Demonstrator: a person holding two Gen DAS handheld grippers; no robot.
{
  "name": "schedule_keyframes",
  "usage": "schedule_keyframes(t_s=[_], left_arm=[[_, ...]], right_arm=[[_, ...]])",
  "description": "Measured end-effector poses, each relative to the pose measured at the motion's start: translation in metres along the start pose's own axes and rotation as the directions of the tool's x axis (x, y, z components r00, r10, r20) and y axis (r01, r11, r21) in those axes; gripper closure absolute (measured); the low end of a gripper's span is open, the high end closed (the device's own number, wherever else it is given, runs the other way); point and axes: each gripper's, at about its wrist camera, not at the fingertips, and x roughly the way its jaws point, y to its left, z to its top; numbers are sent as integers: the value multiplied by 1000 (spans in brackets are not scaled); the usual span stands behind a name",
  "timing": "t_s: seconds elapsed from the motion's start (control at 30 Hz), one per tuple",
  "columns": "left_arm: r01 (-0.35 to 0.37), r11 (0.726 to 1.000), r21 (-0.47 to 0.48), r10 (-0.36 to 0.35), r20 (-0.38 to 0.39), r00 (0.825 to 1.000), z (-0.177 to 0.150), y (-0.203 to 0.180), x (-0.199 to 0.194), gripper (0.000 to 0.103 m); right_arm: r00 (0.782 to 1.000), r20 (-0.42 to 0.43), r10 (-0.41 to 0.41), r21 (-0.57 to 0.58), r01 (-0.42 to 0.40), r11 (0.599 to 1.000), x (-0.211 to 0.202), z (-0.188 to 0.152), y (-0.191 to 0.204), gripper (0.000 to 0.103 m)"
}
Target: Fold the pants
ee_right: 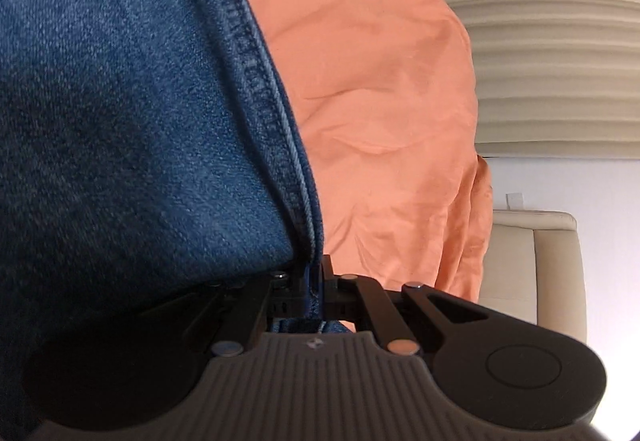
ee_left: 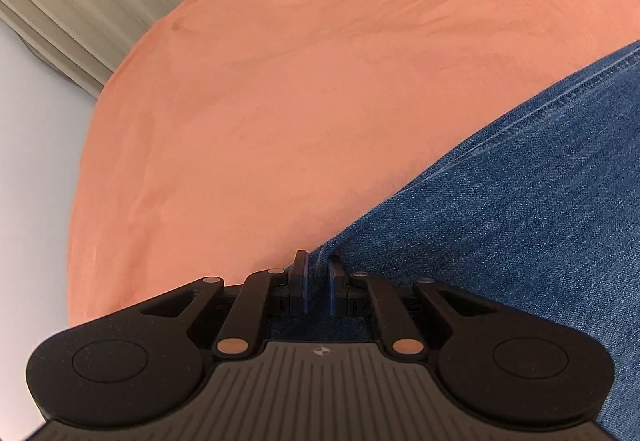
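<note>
An orange sheet (ee_left: 320, 61) covers the big surface under everything; I cannot tell if this is a bed or a counter. Beige pleated curtains (ee_right: 552, 41) hang at the far side. The blue denim pants (ee_left: 520, 201) lie on the sheet, on the right in the left view and on the left in the right view. The left hand-held gripper (ee_left: 318, 273) pinches denim between its fingers. The right hand-held gripper (ee_right: 314, 281) is pressed together on the seamed edge of the pants.

We count one pair of jeans (ee_left: 520, 201), one orange sheet (ee_left: 300, 81), two grippers, one cream chair (ee_right: 536, 265) at far right.
</note>
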Motion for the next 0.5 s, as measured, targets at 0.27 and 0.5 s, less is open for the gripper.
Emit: schedule_keyframes(t_s=[0.27, 0.5], left_arm=[[-29, 999, -23, 30, 90, 995, -6, 9, -62, 95], [-39, 999, -35, 41, 70, 997, 11, 1, -41, 94]], right_arm=[[999, -5, -49, 5, 49, 999, -40, -10, -6, 103], [996, -52, -75, 57, 78, 995, -43, 3, -10, 103]])
